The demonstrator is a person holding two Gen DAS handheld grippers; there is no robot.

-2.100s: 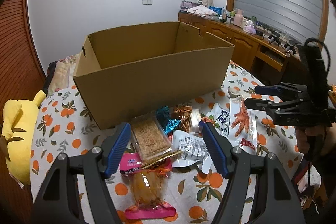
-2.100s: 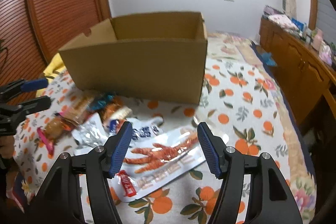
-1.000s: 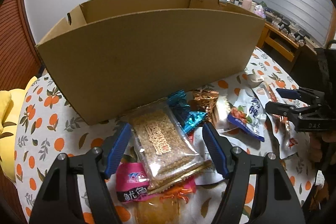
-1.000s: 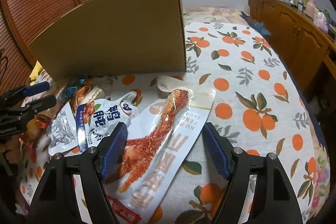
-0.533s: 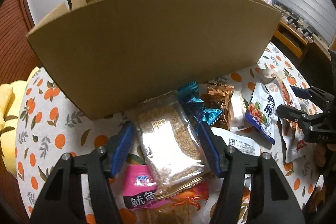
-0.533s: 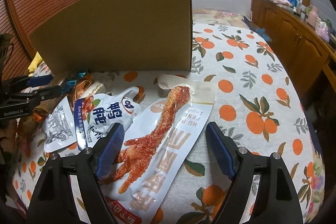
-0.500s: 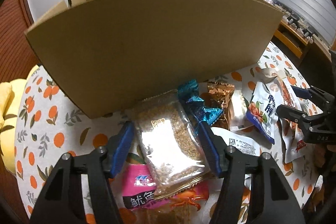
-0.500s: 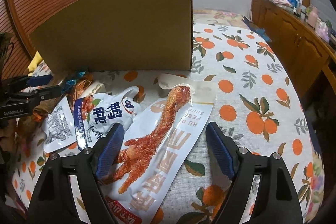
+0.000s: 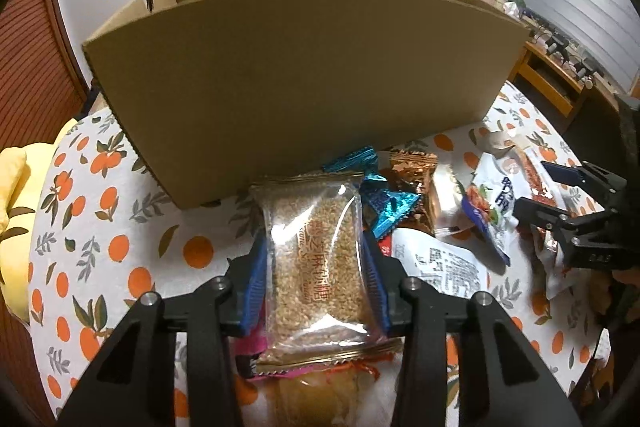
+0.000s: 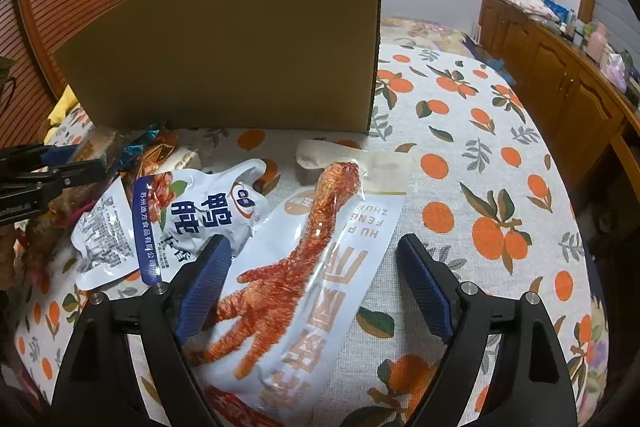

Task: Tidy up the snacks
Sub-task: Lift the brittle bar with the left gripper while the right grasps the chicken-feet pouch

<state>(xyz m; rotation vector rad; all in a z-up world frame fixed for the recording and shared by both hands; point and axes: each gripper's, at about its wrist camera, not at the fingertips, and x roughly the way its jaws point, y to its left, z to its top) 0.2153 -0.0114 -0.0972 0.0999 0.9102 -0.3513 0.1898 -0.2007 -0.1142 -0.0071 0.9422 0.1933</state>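
the clear plastic pack of sesame brittle [image 9: 316, 259] lies on top of the snack pile just in front of the big open brown cardboard box [image 9: 304, 83], and the left gripper [image 9: 316, 263], whose jaws have just been closing, has its blue pads clamped on the pack's two long sides. risk: slick crinkly film could slide out on the lift, or drag the pink packet [image 9: 250, 349] underneath along. right gripper [image 10: 316, 283], angled down, jaws spread wide and just been opening, straddles the white chicken-foot pouch [image 10: 320, 291] on the orange-print tablecloth [image 10: 480, 187] without pressing it.
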